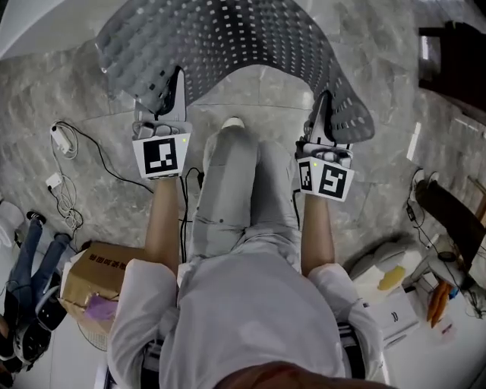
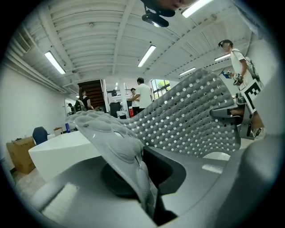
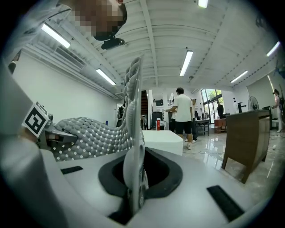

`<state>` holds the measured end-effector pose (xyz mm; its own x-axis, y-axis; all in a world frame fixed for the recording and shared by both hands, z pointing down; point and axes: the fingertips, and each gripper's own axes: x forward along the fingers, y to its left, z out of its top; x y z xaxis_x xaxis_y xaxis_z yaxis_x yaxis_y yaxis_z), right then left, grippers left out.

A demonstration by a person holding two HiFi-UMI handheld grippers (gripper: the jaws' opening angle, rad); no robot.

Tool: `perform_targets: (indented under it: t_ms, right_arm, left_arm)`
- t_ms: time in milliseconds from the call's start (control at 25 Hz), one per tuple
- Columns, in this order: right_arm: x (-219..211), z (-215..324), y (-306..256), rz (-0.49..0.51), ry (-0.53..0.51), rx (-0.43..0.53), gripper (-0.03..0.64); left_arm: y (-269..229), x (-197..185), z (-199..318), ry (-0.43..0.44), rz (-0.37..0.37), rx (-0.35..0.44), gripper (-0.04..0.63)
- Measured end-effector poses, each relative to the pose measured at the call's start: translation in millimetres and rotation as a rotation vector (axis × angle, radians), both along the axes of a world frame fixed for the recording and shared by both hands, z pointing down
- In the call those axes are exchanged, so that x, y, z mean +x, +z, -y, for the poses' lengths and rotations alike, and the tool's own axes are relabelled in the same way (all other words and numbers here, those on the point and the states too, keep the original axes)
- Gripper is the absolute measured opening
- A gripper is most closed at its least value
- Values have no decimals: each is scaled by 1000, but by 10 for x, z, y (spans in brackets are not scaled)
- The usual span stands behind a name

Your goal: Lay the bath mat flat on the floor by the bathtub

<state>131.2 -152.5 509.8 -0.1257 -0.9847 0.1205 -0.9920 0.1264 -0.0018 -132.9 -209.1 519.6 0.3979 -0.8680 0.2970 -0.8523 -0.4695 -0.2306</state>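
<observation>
Head view looks down on the grey perforated bath mat (image 1: pixel 228 45), stretched in a sagging arc between the two grippers ahead of the person's knees (image 1: pixel 235 159). The left gripper (image 1: pixel 175 91) has the mat's near left corner and the right gripper (image 1: pixel 323 114) its near right corner. The rest of the mat spreads away from both tools above the marble floor (image 1: pixel 76 91), not lying flat on it. A white bathtub rim (image 1: pixel 45 19) curves across the far left corner, just beyond the mat's left edge. In the left gripper view the jaws of the left gripper (image 2: pixel 149 205) are pressed together on the mat's bumpy edge (image 2: pixel 116 142). From there the sheet rises out of the pinch and sweeps over to the right, where the other tool's marker cube (image 2: pixel 254 91) shows. In the right gripper view the right gripper (image 3: pixel 136 196) likewise pinches a thin upright fold of the mat (image 3: pixel 133 124), which stands straight up from the closed jaws and then runs off left.
</observation>
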Motion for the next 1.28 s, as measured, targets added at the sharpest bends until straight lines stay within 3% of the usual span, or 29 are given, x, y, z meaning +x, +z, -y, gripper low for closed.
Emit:
perform_targets:
  t_ms: [400,600,1040,1280]
  right_arm:
    - [238,33,1358,-22,36,-49,18]
    - [253,17,1953,-32,31,-113,18]
    - [362,107,3036,0,-41,-391,18]
    - [450,242,3504,23,-103,-525,18]
  left_arm:
    - [1282,54,57,-28,6,-46,20]
    - [1874,3,-8,-18,31,-112,20]
    - [2836,47,10,-29,110,-295,18]
    - [3263,23,27,-21,114,-390,18]
